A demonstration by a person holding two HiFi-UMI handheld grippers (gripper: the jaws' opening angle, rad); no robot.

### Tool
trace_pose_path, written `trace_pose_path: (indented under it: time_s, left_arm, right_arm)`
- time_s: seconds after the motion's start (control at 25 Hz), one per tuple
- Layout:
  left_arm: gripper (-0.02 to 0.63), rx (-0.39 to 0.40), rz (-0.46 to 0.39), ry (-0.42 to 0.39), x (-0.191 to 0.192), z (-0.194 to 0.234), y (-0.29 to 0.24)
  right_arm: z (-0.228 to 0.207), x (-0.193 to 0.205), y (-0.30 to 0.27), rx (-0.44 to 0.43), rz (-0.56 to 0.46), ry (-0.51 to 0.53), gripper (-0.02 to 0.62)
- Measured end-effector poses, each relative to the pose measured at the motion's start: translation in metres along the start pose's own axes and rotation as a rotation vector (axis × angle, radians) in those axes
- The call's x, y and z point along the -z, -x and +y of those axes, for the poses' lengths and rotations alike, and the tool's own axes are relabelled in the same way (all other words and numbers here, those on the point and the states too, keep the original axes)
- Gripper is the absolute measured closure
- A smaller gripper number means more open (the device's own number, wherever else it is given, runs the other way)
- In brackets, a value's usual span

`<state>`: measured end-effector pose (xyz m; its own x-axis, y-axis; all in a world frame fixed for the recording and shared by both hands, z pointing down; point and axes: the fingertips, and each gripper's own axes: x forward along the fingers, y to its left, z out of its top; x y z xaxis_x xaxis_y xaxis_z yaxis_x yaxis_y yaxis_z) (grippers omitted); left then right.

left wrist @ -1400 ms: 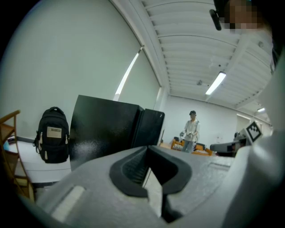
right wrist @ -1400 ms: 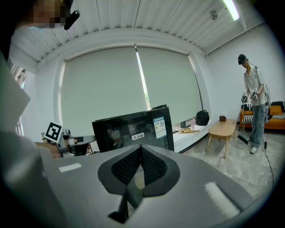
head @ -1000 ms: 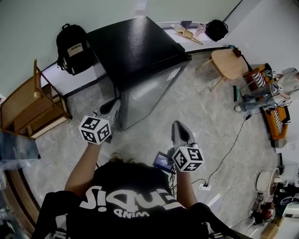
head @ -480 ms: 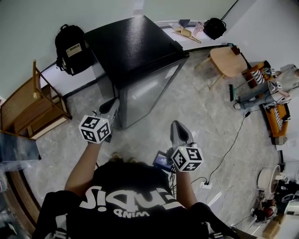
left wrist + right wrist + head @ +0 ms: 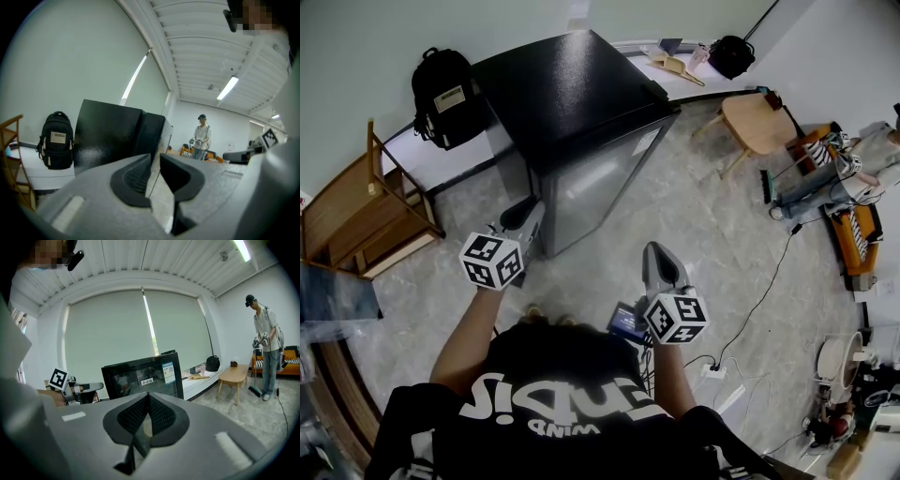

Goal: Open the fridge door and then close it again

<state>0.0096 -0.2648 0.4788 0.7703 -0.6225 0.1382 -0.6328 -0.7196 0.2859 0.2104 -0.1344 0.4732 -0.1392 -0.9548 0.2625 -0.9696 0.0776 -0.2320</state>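
Your left gripper point(image 5: 531, 212) is opening, only narrow, at the front edge of the closed fridge point(image 5: 572, 103), nothing gripped; the right gripper point(image 5: 658, 249) is shut, empty. A shallow bite may slip when you pull.

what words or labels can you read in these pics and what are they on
"WIND": small white print on the back of the person's black shirt; the large letters above it cannot be read with certainty.
Blue and yellow sticker on the fridge door: too small to read.
White label beside it: too small.
Tan patch on the backpack: too small.
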Motion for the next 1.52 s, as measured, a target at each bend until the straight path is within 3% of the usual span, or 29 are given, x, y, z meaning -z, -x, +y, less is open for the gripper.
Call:
trace_pose_path:
  time_s: [0.72,1.2,1.52]
  left_arm:
    - [0.534,0.005,0.013,-0.014,-0.002,-0.017,0.058]
    - [0.537,-0.058,0.006,-0.031,0.002,-0.016,0.108]
    - [0.602,-0.106,0.002,-0.063,0.004,-0.006,0.111]
  right_arm:
    - [0.019,-0.002,0.002,-0.045,0.0,0.017,0.598]
    - [0.042,0.008,0.005,-0.08,0.017,0.058,0.598]
    - [0.052,0.01,-0.001,-0.096,0.018,0.081,0.598]
